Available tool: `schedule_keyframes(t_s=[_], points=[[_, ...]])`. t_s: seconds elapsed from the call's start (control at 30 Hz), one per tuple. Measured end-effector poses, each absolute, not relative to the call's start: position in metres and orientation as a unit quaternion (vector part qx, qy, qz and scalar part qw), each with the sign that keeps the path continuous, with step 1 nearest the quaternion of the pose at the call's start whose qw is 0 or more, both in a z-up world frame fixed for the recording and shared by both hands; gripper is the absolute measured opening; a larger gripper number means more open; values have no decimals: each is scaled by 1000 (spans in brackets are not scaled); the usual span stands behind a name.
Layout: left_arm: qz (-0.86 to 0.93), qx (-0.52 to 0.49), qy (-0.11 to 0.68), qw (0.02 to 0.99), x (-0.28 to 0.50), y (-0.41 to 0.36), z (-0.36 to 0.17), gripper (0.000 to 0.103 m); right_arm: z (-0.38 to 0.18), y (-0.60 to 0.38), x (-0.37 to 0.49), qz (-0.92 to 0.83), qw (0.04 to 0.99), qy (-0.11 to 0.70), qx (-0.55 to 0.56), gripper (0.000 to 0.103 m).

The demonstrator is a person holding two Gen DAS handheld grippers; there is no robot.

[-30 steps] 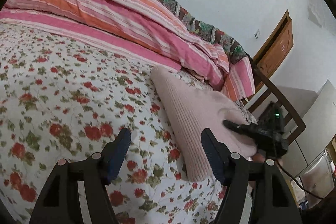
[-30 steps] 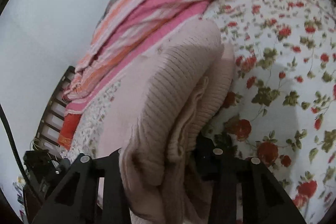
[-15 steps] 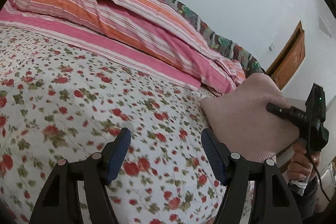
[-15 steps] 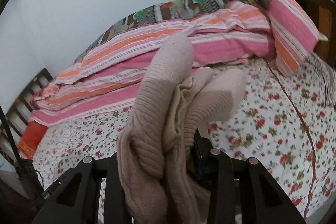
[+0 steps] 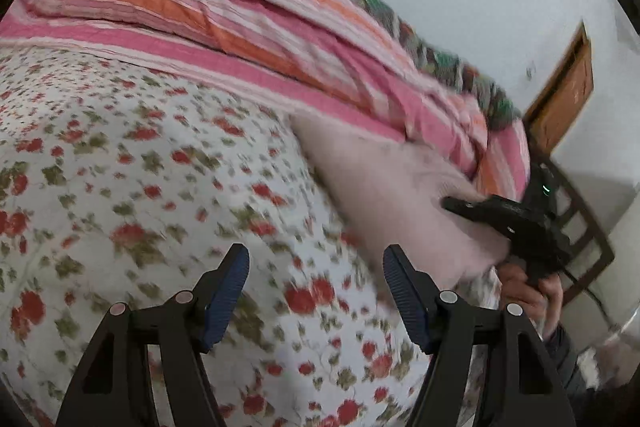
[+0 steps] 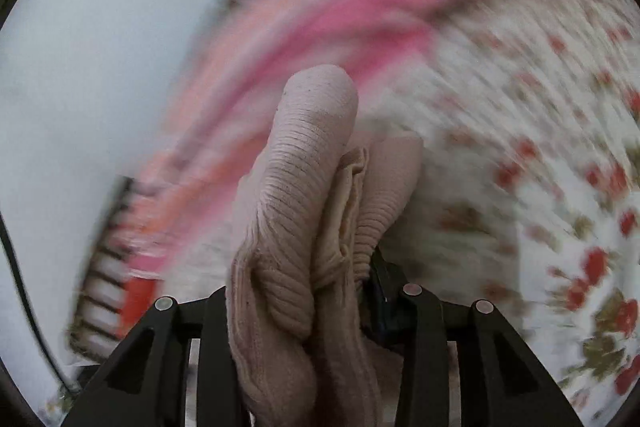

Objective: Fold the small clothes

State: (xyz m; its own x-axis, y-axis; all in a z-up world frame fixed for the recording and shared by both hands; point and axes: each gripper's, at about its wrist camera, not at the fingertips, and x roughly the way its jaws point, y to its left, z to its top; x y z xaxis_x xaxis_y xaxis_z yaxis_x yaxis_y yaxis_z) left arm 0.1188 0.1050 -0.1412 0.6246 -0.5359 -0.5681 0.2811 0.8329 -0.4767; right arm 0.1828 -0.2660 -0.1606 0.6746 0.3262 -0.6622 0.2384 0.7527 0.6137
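Note:
A folded pale pink ribbed knit garment (image 5: 400, 195) lies on the floral bedsheet (image 5: 140, 187) at the right side of the bed. My right gripper (image 5: 472, 207) is shut on its near edge, seen from the left wrist view. In the right wrist view the bunched garment (image 6: 304, 207) fills the space between the fingers of the right gripper (image 6: 308, 291). My left gripper (image 5: 316, 267) is open and empty above the sheet, left of the garment.
A pink and orange striped quilt (image 5: 240, 23) is piled along the far side of the bed. A dark wooden bed frame (image 5: 580, 227) and a wooden door (image 5: 568, 91) stand at the right. The right wrist view is motion-blurred.
The right gripper, still holding the garment, has swung it down from the air onto the bed's right side. The left gripper stayed open, and its view has tilted a little.

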Motion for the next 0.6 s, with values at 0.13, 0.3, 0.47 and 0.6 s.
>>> schedule_keyframes(t_s=[0.13, 0.3, 0.47, 0.6], points=[[-238, -82, 369, 895, 102, 65, -143, 67, -152, -276, 170, 37, 863, 386, 324, 44], [-271, -12, 359, 893, 83, 16, -138, 68, -115, -258, 141, 25, 912, 362, 191, 43], [-242, 28, 368, 897, 86, -18, -137, 63, -98, -264, 102, 54, 923, 341, 171, 43], [-206, 77, 349, 911, 87, -37, -136, 40, -102, -261, 98, 75, 916, 352, 177, 43]])
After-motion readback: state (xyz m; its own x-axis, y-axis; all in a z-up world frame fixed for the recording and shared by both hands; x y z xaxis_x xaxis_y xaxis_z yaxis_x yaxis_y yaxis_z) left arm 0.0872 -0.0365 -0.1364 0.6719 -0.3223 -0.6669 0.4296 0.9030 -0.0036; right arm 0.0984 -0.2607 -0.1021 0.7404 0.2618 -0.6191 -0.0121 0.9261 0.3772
